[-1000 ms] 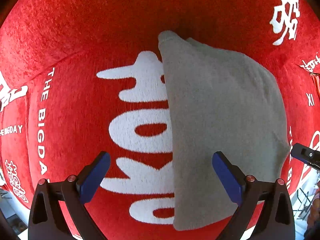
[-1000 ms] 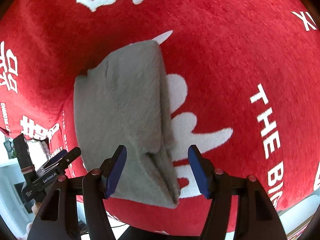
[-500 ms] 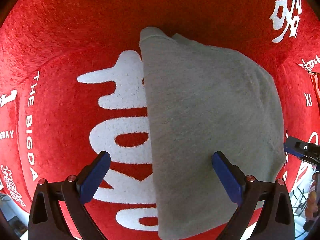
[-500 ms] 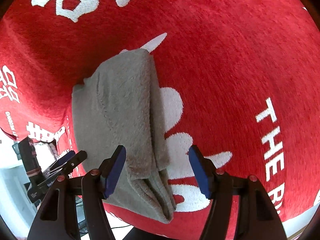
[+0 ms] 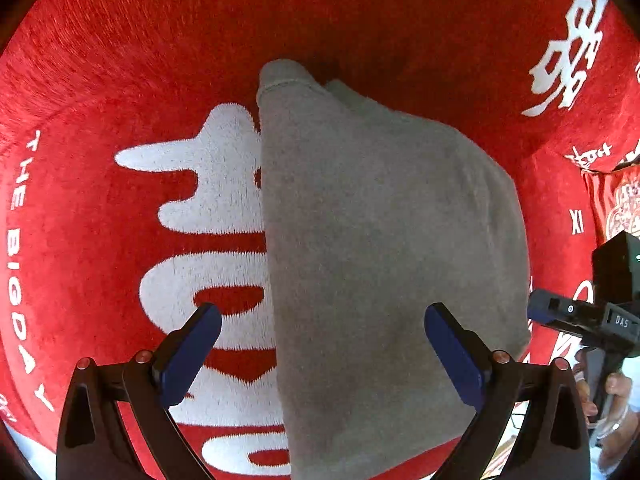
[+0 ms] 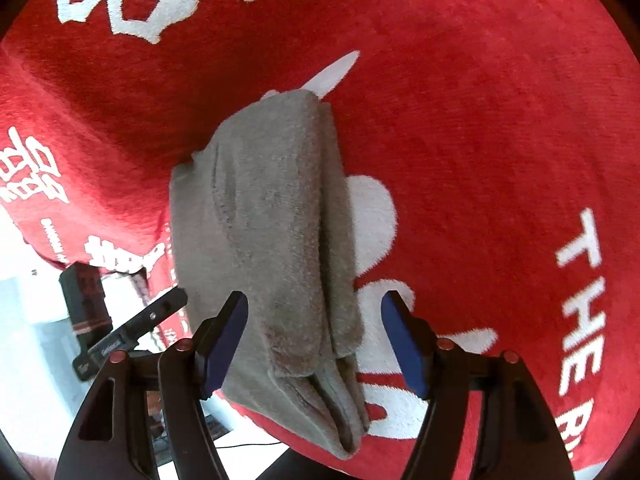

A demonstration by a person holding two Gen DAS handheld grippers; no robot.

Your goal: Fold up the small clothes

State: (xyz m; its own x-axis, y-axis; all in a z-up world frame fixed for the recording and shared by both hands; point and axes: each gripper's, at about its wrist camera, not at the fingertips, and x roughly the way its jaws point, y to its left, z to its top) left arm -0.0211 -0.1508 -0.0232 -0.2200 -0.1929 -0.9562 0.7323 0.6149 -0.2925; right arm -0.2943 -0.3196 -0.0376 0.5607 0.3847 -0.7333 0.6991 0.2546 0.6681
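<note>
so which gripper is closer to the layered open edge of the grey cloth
Right. The right gripper straddles the grey cloth at its layered edge; the left gripper hangs over its smooth side.

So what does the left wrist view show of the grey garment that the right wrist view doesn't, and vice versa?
Only the left wrist view shows the broad, smooth top face of the grey garment, with a stitched hem at its far corner, and the right gripper at the frame's right edge. Only the right wrist view shows the stacked folded layers along the garment's near edge, and the left gripper at lower left. Both show the garment lying folded on the red blanket with white lettering, and the jaws of each gripper open, holding nothing.
</note>
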